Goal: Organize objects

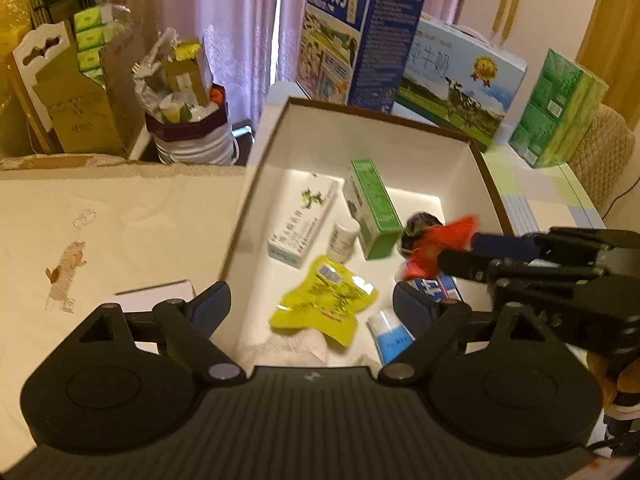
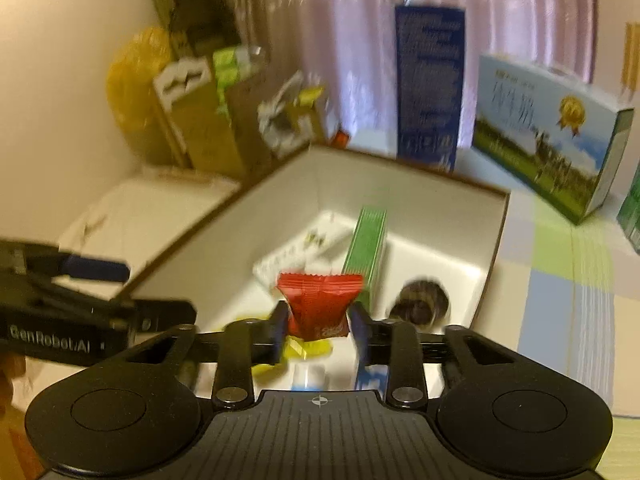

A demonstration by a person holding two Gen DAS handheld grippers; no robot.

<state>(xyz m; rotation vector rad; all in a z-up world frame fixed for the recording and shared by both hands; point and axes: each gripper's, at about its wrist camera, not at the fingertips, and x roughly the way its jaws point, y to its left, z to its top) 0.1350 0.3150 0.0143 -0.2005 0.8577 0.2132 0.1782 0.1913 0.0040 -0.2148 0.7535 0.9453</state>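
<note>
the right gripper (image 2: pixel 318 320) has its 2 fingers clamped on a red packet (image 2: pixel 318 304), held in the air above the open white box (image 1: pixel 360 128), over its near right part. in the box the green carton (image 1: pixel 374 208) lies near the middle, with the long white carton (image 1: pixel 304 220) and a small white bottle (image 1: pixel 342 238) just left of it, a dark round thing (image 2: pixel 420 302) to the green carton's right, and a yellow pouch (image 1: pixel 324 300) nearer the front. the left gripper (image 1: pixel 312 304) hangs over the box's near edge, fingers spread apart and holding nothing.

the packet looks slippery and is pinched by its lower part only, so it could slide out early. dropped from this height, it may land on the dark round thing or bounce against the box wall. the 2 grippers are close and could knock together.
</note>
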